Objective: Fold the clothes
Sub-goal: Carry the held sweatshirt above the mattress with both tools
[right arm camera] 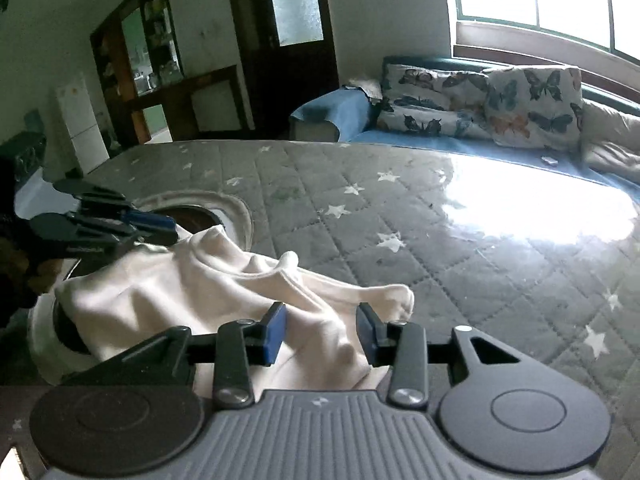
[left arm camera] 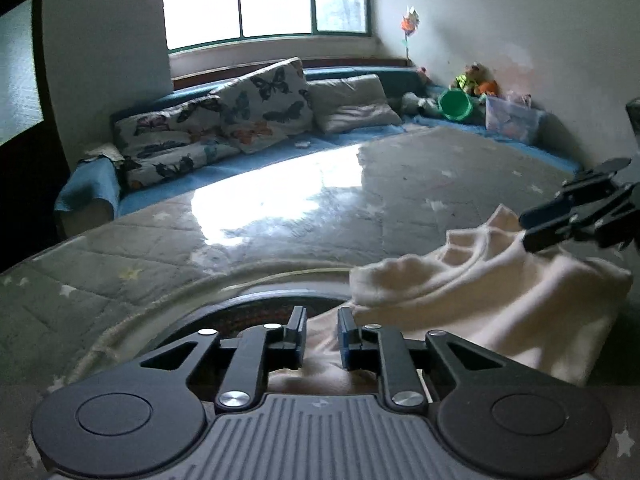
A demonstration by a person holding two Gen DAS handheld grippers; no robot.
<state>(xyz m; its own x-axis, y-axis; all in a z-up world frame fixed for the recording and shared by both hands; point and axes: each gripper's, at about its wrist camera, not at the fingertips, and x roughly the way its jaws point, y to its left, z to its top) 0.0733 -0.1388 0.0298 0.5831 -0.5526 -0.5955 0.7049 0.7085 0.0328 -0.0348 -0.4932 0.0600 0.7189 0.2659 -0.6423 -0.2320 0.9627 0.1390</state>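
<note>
Where the grey quilted mattress cover printed with pale stars (right arm camera: 400, 208) meets a round pale-rimmed basket with a dark interior (right arm camera: 236, 210), a crumpled cream-white knit garment (right arm camera: 208, 288) lies draped, partly over the basket rim and partly out onto the quilted surface. In the right wrist view, the right gripper (right arm camera: 322, 332), black with blue pads, stands with its jaws parted; a raised fold of the cream cloth runs through the gap, and neither pad is visibly pressed against it. The left gripper (right arm camera: 154, 226) appears at the far left of that view, its blue-padded fingers drawn close together above the upper edge of the garment; whether cloth is pinched between them cannot be told. In the left wrist view, the left gripper (left arm camera: 322, 336) shows a narrow gap between its pads, with cream fabric lying beneath and behind the fingers. The right gripper (left arm camera: 560, 220) enters from the right edge of that view, above the ribbed border of the garment (left arm camera: 480, 292). Behind the mattress stand a blue-covered bench (left arm camera: 248, 168) with white butterfly-print cushions (left arm camera: 264, 104), a bright window (left arm camera: 272, 0), a green plastic bucket (left arm camera: 456, 105) and a dark wooden door (right arm camera: 288, 40).
</note>
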